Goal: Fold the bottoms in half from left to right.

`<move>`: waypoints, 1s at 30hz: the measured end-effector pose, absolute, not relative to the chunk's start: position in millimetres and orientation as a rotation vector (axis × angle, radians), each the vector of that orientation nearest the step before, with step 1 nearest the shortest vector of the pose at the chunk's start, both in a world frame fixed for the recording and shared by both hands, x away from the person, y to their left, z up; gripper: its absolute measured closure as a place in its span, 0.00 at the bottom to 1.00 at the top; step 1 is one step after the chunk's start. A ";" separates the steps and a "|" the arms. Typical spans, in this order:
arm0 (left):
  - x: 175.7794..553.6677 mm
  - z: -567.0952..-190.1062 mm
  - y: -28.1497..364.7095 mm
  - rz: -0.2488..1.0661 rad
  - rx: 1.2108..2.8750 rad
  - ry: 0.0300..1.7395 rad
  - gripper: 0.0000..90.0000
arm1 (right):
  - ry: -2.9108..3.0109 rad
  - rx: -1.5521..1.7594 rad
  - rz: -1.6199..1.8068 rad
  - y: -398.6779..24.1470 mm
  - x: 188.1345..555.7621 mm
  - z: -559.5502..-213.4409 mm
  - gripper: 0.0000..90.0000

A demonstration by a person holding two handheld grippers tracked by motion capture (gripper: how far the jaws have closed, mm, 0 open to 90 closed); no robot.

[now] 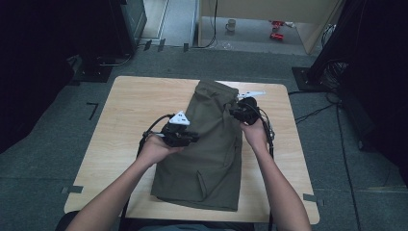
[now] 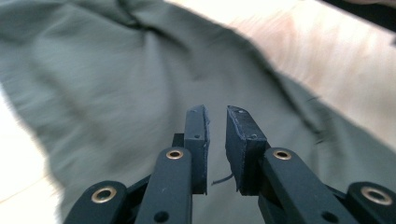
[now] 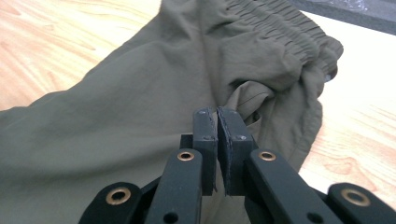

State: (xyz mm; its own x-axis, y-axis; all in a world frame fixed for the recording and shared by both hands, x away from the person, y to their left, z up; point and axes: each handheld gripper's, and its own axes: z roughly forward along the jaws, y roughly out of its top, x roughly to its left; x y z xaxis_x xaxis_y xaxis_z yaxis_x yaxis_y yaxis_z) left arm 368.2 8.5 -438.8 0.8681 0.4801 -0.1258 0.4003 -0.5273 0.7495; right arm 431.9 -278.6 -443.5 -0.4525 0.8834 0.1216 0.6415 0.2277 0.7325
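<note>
Olive shorts [image 1: 209, 144] lie folded lengthwise mid-surface [image 1: 130, 110]. Left hand-held gripper [image 2: 217, 140], slightly parted, hovers over their left edge; right hand-held gripper [image 3: 217, 140], pressed together (nothing pinched), sits near the waistband, probably smoothing.

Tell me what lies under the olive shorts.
The olive shorts lie flat on the wooden table, whose bare top shows on every side of them. Whatever might sit beneath the cloth itself is covered and cannot be seen.
</note>
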 end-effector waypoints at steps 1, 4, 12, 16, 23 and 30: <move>370.2 -440.3 12.1 0.119 2.188 0.646 0.88 | 2.189 1.412 1.069 -278.4 429.6 -443.5 0.96; 375.3 -443.4 23.6 0.124 2.173 0.672 0.89 | 2.196 1.396 1.085 -277.0 423.1 -443.8 0.96; 384.7 -453.3 49.8 0.124 2.122 0.739 0.87 | 2.210 1.331 1.126 -271.6 403.0 -451.6 0.93; 385.3 -460.6 55.2 0.158 2.155 0.736 0.85 | 2.226 1.315 1.142 -270.0 392.8 -456.9 0.91; 388.7 -474.2 62.6 0.137 2.147 0.756 0.80 | 2.276 1.273 1.153 -266.4 372.6 -470.0 0.86; 385.1 -488.6 60.2 0.122 2.181 0.736 0.77 | 2.318 1.258 1.162 -263.7 354.9 -483.8 0.79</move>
State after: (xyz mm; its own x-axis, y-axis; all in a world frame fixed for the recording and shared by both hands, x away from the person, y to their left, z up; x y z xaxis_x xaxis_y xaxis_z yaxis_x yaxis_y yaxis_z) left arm 385.1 60.2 -488.6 0.8249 0.5442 -0.1530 0.4654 -0.5000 0.7303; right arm 354.9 -263.7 -483.8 -0.5920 0.7938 0.1394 0.5866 0.3057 0.7500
